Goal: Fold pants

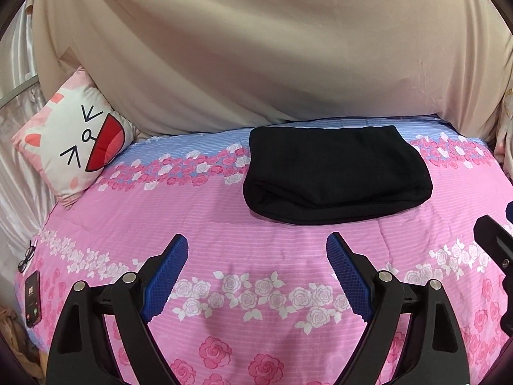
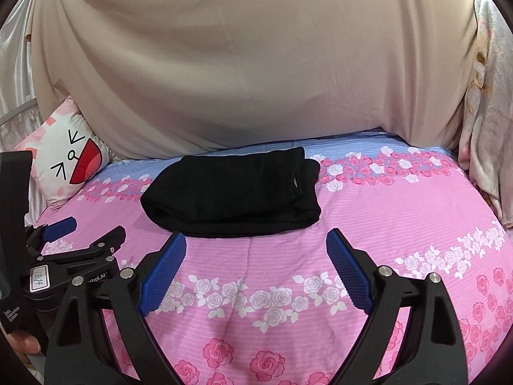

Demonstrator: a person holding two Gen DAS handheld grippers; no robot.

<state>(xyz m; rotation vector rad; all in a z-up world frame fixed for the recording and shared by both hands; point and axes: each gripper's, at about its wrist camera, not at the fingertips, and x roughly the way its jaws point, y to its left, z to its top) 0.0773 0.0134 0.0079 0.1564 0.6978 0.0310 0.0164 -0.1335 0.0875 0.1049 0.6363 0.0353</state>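
The black pants (image 1: pixel 336 173) lie folded into a small bundle on the far half of the bed (image 1: pixel 256 250). The bed has a pink cover with rose flowers and a blue strip at the far edge. The pants sit partly on the blue strip and partly on the pink.

The left gripper (image 1: pixel 256 276) hangs over the near part of the bed. Its two blue fingers (image 1: pixel 165 279) are spread wide apart, and nothing is between them. The right gripper (image 2: pixel 256 272) is spread wide too and has hold of nothing. Its fingertips are just near the closest edge of the pants, and I cannot tell if they touch.

A cat pillow (image 1: pixel 77 141) leans at the far left. A phone (image 1: pixel 33 298) and glasses (image 1: pixel 27 256) lie at the near left edge. A tan sheet (image 1: pixel 256 48) hangs behind the bed.
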